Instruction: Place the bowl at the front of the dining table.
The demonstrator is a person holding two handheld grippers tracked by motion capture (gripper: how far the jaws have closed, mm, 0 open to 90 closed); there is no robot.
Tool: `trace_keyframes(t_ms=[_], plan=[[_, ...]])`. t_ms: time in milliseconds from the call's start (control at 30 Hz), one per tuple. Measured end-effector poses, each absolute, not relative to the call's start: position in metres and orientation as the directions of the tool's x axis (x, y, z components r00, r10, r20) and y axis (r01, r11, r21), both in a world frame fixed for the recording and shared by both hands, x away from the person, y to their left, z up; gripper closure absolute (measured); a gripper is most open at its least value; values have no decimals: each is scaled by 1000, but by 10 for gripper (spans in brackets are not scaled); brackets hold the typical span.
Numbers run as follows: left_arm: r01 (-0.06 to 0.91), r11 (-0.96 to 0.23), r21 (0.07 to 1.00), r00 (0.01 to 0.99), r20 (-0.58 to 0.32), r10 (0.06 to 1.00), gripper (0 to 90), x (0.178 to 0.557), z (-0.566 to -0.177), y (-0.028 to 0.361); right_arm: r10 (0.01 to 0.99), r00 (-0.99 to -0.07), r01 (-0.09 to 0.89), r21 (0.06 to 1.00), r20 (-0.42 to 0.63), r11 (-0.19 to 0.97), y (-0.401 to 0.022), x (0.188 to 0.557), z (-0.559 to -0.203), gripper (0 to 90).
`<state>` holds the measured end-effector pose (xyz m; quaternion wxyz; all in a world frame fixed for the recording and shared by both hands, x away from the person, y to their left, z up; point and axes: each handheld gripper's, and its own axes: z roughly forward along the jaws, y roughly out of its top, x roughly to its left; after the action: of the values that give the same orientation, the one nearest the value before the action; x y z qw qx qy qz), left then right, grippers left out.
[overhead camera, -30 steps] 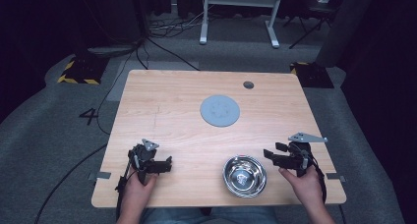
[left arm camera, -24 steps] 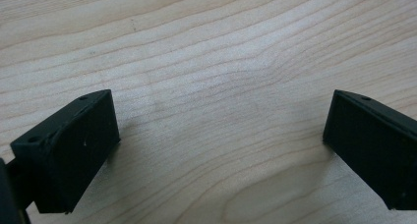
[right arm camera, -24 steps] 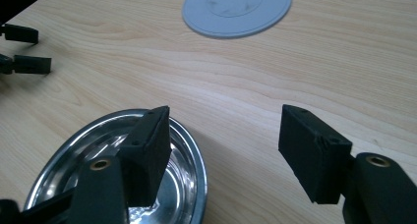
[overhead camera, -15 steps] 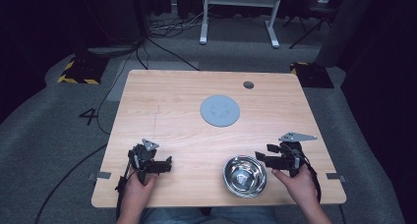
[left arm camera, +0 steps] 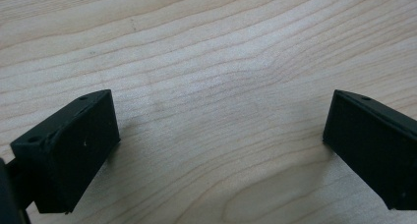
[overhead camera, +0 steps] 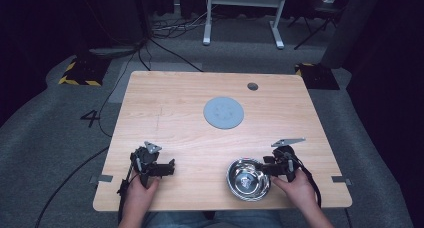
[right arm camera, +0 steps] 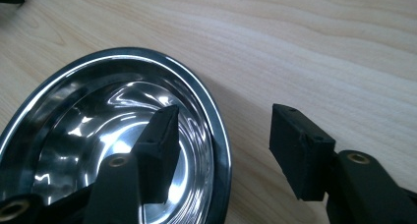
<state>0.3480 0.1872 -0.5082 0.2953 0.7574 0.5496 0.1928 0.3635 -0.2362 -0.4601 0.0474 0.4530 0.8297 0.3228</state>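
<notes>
Where the pale wooden rectangular table (overhead camera: pixel 165 118) meets the person's side, both hands work close to its near edge, leaving the middle and far half largely open apart from a flat grey round disc (overhead camera: pixel 223 112) and a small dark hole (overhead camera: pixel 252 86) near the far edge. Left gripper (left arm camera: pixel 219 150): jaws spread wide over bare wood grain, holding nothing; it sits near the front left corner. Right gripper (right arm camera: pixel 221 145): jaws apart, straddling the rim of the shiny round stainless-steel bowl (right arm camera: pixel 88 135), one jaw inside, one outside on the table side; contact cannot be told. Bowl: upright, empty, mirror-bright, standing near the front edge, right of centre (overhead camera: pixel 248 178).
</notes>
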Motion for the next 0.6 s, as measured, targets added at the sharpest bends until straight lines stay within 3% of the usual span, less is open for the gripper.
trace_keyframes(t_ms=[433, 600], plan=[[719, -221, 659, 321, -33, 946, 5, 348, -508, 187, 761, -594, 764, 479, 259, 433, -230, 368, -474, 744], [719, -222, 659, 322, -33, 946, 5, 348, -508, 187, 747, -593, 777, 457, 300, 433, -231, 370, -476, 784]])
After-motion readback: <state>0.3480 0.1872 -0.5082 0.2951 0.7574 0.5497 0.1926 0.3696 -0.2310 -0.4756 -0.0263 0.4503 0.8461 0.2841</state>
